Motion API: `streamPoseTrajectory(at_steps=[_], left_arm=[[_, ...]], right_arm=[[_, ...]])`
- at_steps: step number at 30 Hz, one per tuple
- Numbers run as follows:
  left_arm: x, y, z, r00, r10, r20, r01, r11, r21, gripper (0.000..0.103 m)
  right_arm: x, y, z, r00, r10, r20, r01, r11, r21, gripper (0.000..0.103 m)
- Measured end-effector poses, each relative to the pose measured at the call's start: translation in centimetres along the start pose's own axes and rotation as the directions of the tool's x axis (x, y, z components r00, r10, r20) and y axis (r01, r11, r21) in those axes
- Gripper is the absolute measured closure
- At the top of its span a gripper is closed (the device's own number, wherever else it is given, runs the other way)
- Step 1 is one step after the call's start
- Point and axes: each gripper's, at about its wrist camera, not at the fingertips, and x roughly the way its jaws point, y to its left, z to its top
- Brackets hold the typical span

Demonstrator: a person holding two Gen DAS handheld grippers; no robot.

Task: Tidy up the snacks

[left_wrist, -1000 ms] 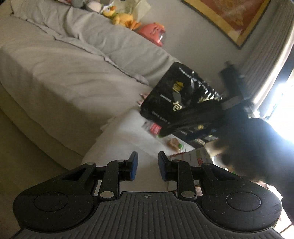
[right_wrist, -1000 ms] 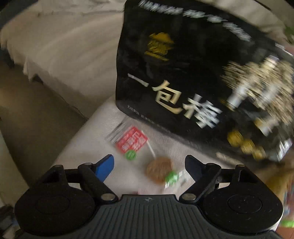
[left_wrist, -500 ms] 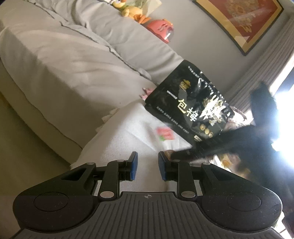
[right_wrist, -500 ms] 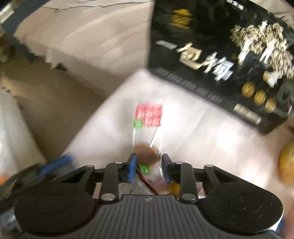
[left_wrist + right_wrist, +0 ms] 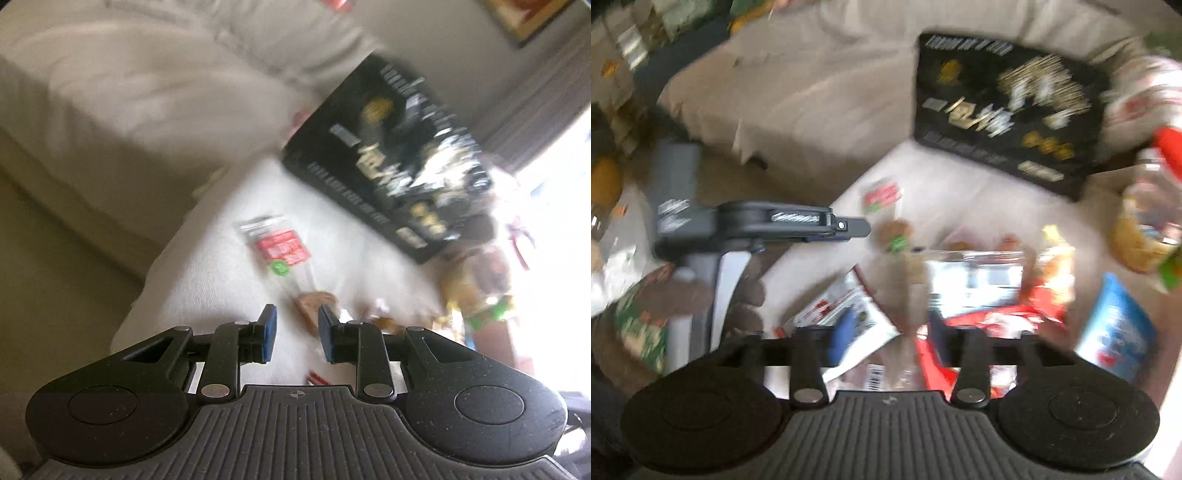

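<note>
- Snacks are lying scattered on a white surface (image 5: 207,280) beside a bed (image 5: 129,92).
- Left gripper (image 5: 293,325) is hovering slightly parted, empty, just short of a brown round snack (image 5: 314,301) near a red-labelled packet (image 5: 277,247).
- Large black bag (image 5: 399,162) is standing behind.
- Right gripper (image 5: 886,339) is blurred; cannot tell its opening or hold.

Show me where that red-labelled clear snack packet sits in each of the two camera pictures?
Left wrist view: the red packet lies mid-frame on the white cloth, ahead of the left gripper.
Right wrist view: the red packet is at centre, above the middle, just beyond the left gripper's tip.
Shared landmark: the black bag stands up and right of it in both.
</note>
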Motion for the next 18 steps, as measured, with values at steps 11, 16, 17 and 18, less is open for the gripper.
streamPoseTrajectory(at_steps=[11,16,17,18], left_arm=[[7.1,-8.4,1.7,0.979,0.195,-0.062,-0.157,0.913,0.376,0.062],[6.4,-10.7,-0.5,0.972,0.23,-0.044,-0.153,0.766,0.625,0.059],[6.1,-10.8,-1.0,0.972,0.233,-0.035,-0.153,0.737,0.658,0.061],[5.7,-10.8,-1.5,0.972,0.232,-0.034,-0.144,0.707,0.693,0.061]], right_arm=[[-4.9,-3.4,-11.3,0.948,-0.25,0.196,0.246,0.968,0.045,0.033],[-4.9,-4.2,-15.1,0.904,-0.355,0.239,0.355,0.934,0.047,0.028],[-4.9,-4.4,-15.8,0.901,-0.36,0.24,0.357,0.932,0.059,0.025],[-4.6,-4.8,-16.4,0.902,-0.36,0.237,0.352,0.933,0.075,0.025]])
